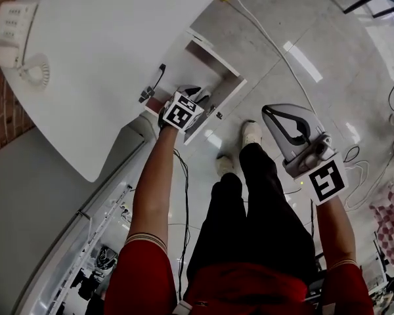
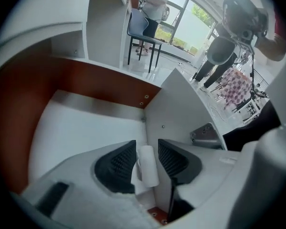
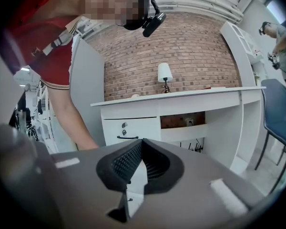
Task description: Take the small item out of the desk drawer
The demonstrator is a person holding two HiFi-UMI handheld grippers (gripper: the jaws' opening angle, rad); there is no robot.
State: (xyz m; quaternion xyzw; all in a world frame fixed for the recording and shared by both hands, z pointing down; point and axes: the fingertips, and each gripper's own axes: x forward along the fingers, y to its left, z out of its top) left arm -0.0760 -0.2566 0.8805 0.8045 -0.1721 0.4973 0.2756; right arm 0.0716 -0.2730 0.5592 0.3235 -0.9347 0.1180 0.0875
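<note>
Small item (image 2: 148, 168) within spread left claw (image 2: 147, 144)

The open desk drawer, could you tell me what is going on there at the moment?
A person is reaching into the white desk's open drawer with the left gripper. Its jaws stand apart around a small white roll near the drawer's side wall, and they do not appear to clamp it yet. The right gripper is shut and empty, held away from the desk over the floor.
</note>
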